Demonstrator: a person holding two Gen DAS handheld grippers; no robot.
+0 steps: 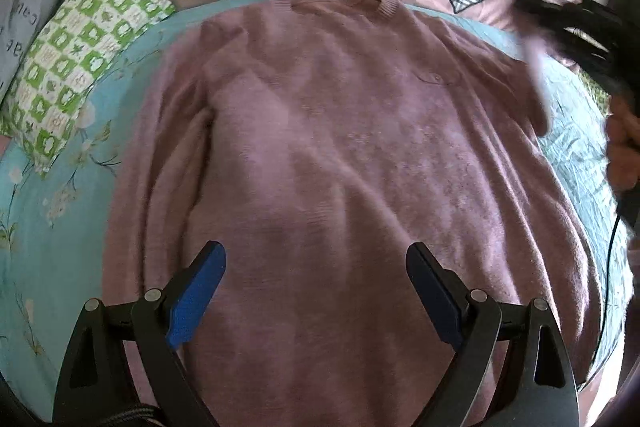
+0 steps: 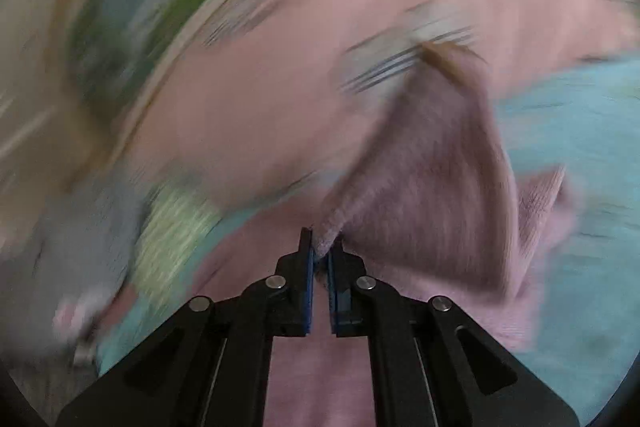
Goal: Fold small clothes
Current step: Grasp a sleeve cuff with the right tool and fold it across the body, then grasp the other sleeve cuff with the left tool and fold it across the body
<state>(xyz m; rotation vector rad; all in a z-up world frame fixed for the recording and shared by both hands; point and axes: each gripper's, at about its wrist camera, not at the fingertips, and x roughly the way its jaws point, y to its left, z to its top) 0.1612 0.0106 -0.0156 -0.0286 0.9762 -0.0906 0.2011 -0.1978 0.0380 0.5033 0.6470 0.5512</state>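
Left tongs [image 1: 316,263]: black angular arms with triangular cut-outs, four round silver pivot screws, blue textured pads [image 1: 196,301]. Right tongs [image 2: 320,247]: same black linkage, silver screws, thin blue pads. Thin black cable [image 1: 606,287] at right edge of left-wrist view.

right gripper [image 2: 320,247] clamped on mauve sweater [image 2: 432,187] edge — background blurred
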